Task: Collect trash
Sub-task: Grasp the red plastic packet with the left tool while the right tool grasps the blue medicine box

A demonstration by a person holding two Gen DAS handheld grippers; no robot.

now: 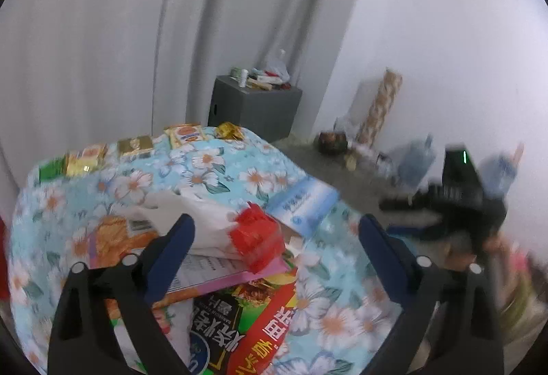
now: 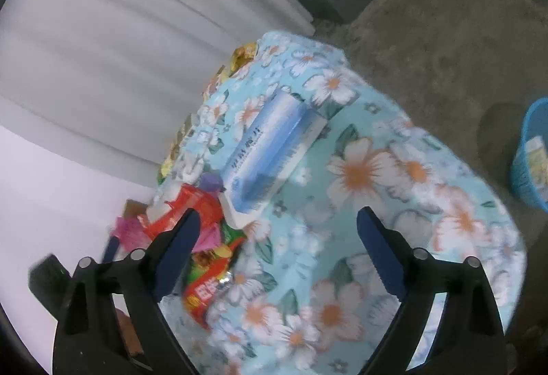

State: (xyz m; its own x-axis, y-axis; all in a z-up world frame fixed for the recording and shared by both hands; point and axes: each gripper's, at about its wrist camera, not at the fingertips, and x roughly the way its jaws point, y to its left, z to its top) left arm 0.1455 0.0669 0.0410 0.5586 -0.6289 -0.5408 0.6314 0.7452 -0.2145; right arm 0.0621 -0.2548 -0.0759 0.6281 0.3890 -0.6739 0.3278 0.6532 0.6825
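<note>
Blue-tipped left tongs (image 1: 276,231) and right tongs (image 2: 278,225) gape wide — empty — above wrappers (image 1: 239,272).

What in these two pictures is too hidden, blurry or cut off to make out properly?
- Left view: the red-and-black snack bag runs off the bottom edge, partly behind a finger.
- Left view: the other gripper is smeared by motion blur.
- Left view: small items on the grey box are too small to name.
- Right view: the blue basket is cut by the right edge; its contents are unclear.
</note>
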